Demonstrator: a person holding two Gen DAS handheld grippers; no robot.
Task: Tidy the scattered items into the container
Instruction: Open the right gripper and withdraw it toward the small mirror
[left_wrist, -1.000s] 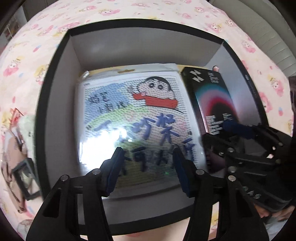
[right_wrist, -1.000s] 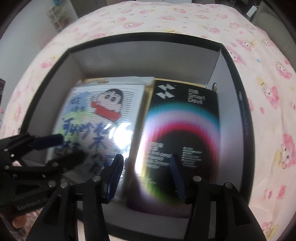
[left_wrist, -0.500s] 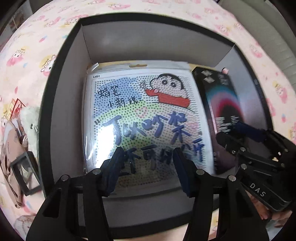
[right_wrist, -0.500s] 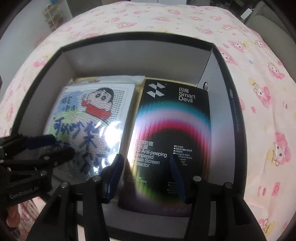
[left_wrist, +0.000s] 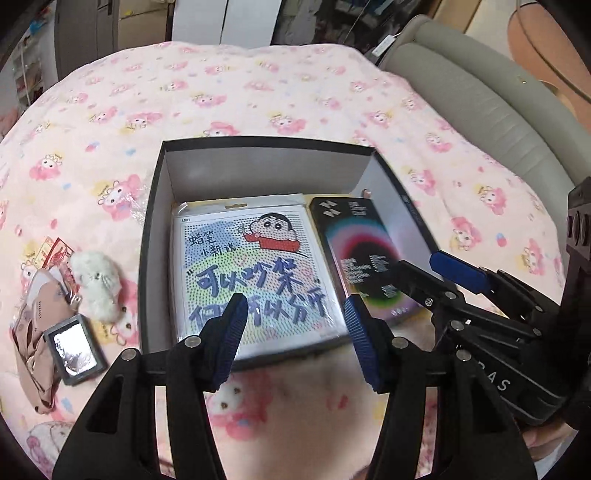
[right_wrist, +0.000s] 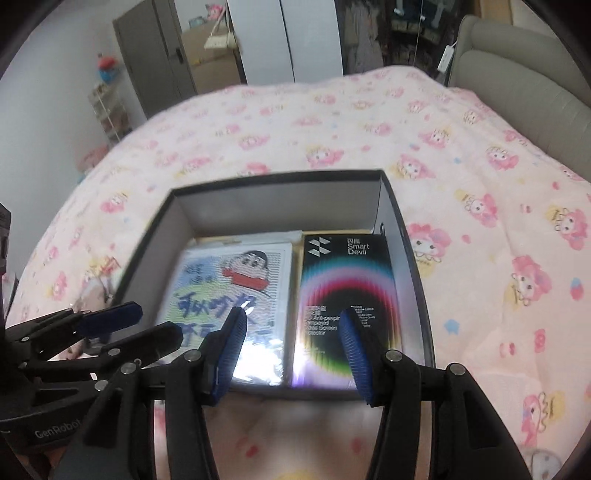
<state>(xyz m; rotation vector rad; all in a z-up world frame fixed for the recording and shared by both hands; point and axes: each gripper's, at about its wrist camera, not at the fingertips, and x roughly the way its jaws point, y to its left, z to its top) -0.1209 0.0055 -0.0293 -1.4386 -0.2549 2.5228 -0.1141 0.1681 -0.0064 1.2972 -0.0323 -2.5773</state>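
A black box (left_wrist: 151, 229) (right_wrist: 413, 258) sits on the pink bed. Inside lie a cartoon bead-art pack (left_wrist: 251, 269) (right_wrist: 229, 291) on the left and a black Smart Devil screen-protector package (left_wrist: 362, 254) (right_wrist: 347, 291) on the right. My left gripper (left_wrist: 295, 317) is open and empty, above the box's near edge. My right gripper (right_wrist: 291, 328) is open and empty, also over the near edge; it shows at the right of the left wrist view (left_wrist: 439, 269). Left of the box lie a white plush toy (left_wrist: 98, 284), a small grey framed mirror (left_wrist: 75, 349) and a pink packet (left_wrist: 33, 332).
The pink patterned bedspread (right_wrist: 332, 122) covers the bed around the box. A grey headboard (left_wrist: 491, 96) (right_wrist: 524, 88) runs along the right. A red printed wrapper (left_wrist: 53, 254) lies by the plush. A door and shelves (right_wrist: 155, 70) stand beyond the bed.
Both grippers have pulled back and up from inside the box, so the whole box and the bed around it now show. Both stay open and empty.
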